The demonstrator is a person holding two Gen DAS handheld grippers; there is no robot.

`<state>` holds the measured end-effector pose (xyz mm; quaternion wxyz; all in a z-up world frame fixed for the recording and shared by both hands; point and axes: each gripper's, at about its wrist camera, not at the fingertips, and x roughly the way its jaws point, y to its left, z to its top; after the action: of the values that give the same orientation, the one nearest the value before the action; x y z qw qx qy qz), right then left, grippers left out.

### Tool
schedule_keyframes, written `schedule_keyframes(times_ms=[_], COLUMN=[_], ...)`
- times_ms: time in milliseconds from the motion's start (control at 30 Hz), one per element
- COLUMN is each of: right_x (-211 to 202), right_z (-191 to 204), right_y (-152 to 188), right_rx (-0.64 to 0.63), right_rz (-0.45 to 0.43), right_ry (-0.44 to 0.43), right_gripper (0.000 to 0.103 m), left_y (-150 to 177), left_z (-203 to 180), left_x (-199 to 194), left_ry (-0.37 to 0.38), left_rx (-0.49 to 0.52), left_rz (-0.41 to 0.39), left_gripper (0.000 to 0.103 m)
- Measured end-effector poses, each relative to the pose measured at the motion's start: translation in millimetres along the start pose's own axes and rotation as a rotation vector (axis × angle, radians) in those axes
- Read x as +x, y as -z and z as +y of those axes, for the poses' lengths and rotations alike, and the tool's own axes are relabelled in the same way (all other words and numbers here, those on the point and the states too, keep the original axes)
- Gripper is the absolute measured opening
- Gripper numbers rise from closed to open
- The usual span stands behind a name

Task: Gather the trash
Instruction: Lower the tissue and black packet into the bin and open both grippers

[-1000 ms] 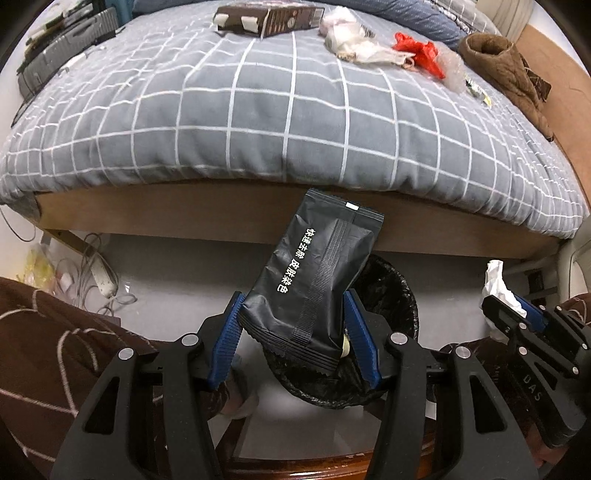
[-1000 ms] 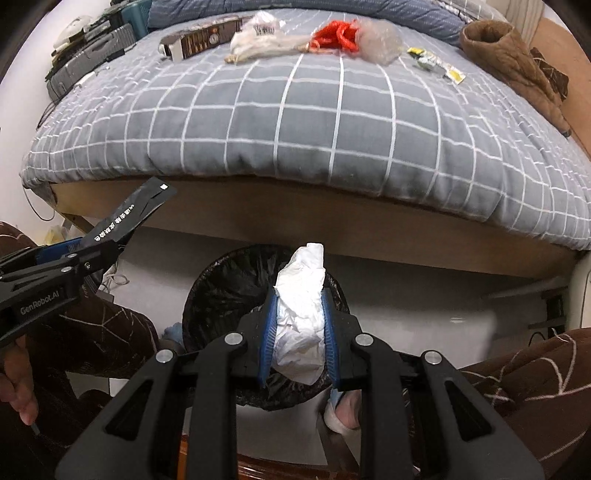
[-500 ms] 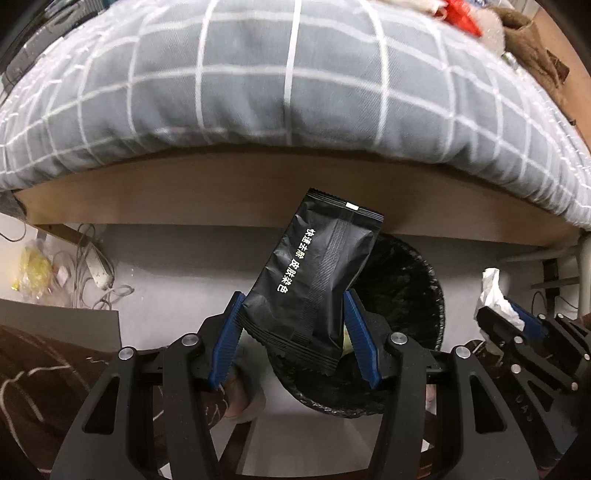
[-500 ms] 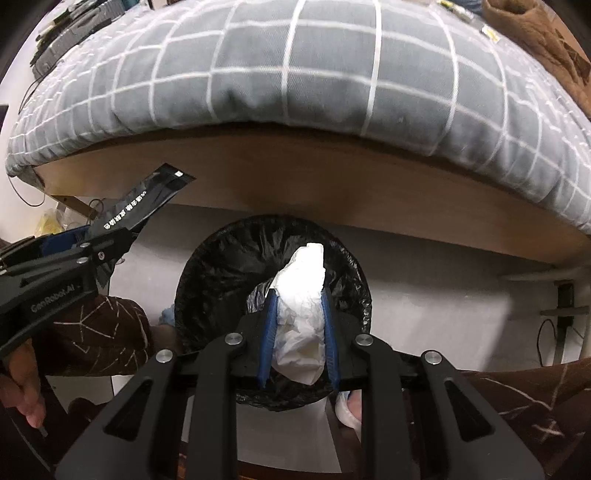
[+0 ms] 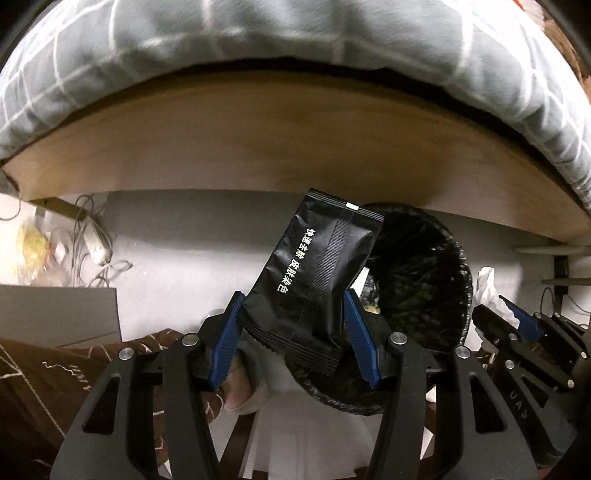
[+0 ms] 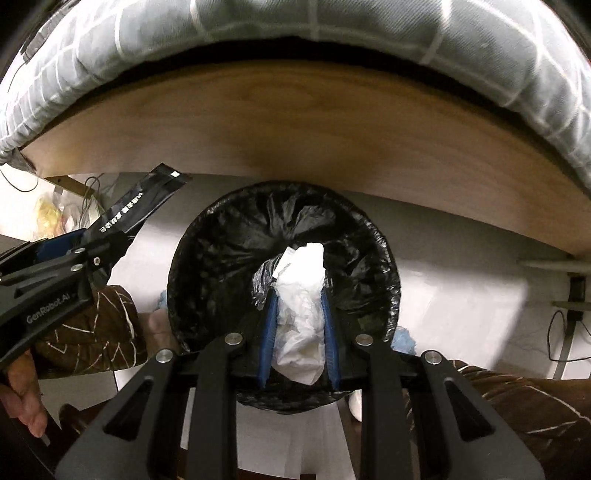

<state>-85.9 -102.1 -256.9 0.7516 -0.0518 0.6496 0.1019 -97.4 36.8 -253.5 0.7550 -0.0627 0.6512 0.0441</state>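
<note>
Bedding has climbed out of both views as the grippers dropped toward the bin (image 6: 284, 295). Right gripper (image 6: 298, 325), clamped on crumpled tissue (image 6: 301, 314), hangs over the liner; left gripper (image 5: 291, 332) pinches the black sachet (image 5: 317, 273) beside the rim. Release looks imminent.

Black packet (image 5: 317, 273) with white lettering, white crumpled tissue (image 6: 301, 314), glossy black bin liner (image 6: 229, 251), grey quilt (image 5: 258, 33) with white grid lines.
</note>
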Motion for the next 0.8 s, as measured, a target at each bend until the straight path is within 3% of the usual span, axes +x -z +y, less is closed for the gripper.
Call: schedule_keyframes(times_ms=[167, 233, 267, 333, 400, 800], right_x=[3.2, 1.4, -0.3, -4.6, -11.6, -27.6], right_z=[2.5, 3.1, 1.9, -1.2, -5.4, -82.9], right_y=[0.4, 1.1, 0.9, -0.3, -1.2, 5.5], right_rx=[-0.018, -0.025, -0.026, -0.031, -0.029, 0.143], right_rz=[0.007, -0.005, -0.011, -0.032, -0.064, -0.122], right_ry=[0.005, 0.014, 0.017, 0.035, 0.054, 0.099], right_gripper=[0.022, 0.027, 0.03, 0.056, 0.069, 0.091], left_y=[3.2, 3.6, 3.5, 3.5, 3.2, 5.4], left_z=[8.1, 8.4, 6.1, 0.6, -5.2, -59.0], left_x=[3.8, 4.9, 4.8, 4.0, 2.9, 8.6], left_ry=[-0.009, -0.01, -0.01, -0.006, -0.015, 0.001], left_rx=[-0.02, -0.023, -0.021, -0.008, 0.005, 0.087], left_rz=[0.014, 0.017, 0.018, 0.02, 0.02, 0.039], left_gripper=[0.053, 0.053, 0.053, 0.053, 0.053, 0.053])
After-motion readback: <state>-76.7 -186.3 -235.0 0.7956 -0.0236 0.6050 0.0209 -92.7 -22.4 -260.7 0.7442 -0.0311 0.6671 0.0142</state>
